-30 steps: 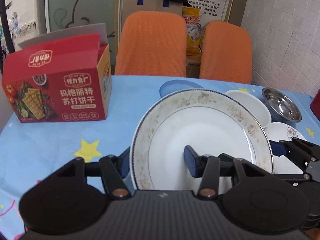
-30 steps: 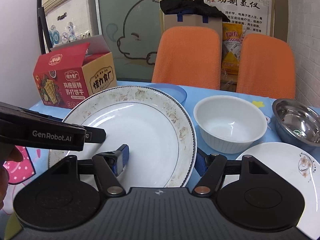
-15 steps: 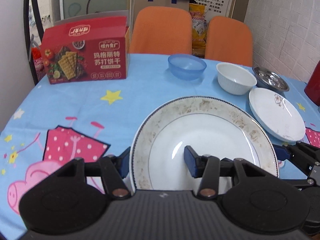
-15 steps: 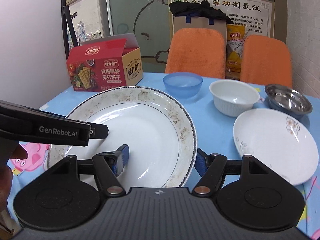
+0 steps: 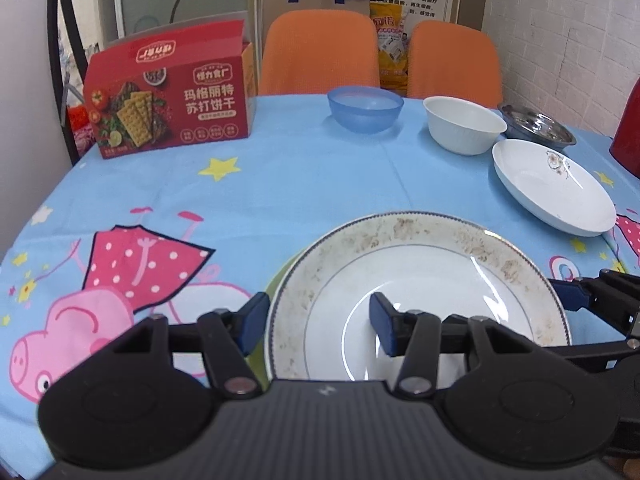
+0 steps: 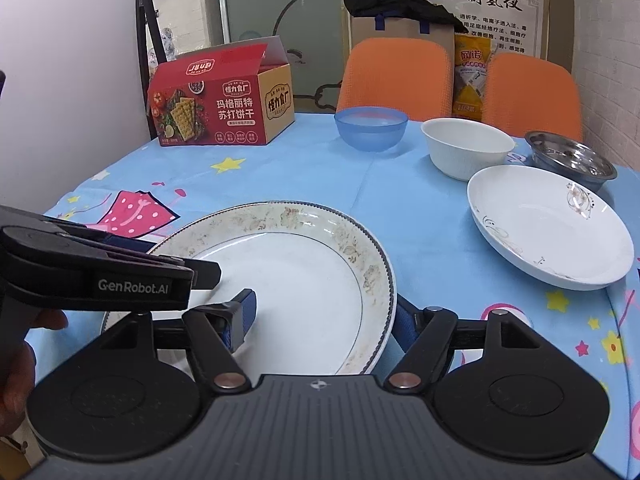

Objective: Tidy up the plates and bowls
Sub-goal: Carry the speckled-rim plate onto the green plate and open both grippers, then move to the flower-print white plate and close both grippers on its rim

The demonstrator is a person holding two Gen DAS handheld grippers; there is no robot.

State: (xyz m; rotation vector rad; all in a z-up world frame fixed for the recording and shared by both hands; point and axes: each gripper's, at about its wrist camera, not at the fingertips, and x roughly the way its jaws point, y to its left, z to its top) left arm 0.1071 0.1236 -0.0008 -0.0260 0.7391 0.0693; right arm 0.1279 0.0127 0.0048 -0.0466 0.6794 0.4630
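Behind the round surface (image 5: 304, 184) with its blue cartoon cloth stand two orange chairs (image 5: 320, 52) against a white brick wall. On the far left of the surface sits a red cracker box (image 5: 168, 108). Along the far side a blue bowl (image 5: 365, 109), a white bowl (image 5: 464, 124) and a steel bowl (image 5: 538, 126) stand in a row, and just in front of the steel bowl lies a small white plate (image 5: 554, 188) with a flower mark.

Near the front edge lies the large plate (image 5: 416, 292) with a brownish patterned rim. It seems to rest on something green, of which only an edge shows at its left side. The left gripper (image 5: 318, 320) reaches over the plate's left rim; its jaws have just been opening, and now the left pad stands outside the rim with a small gap, so the plate looks released on this side. The right gripper (image 6: 322, 314) straddles the plate's right rim (image 6: 384, 280), one blue pad inside and the other under the rim. I cannot tell whether it still clamps. A hand (image 6: 16, 360) shows at the left edge of the right wrist view.
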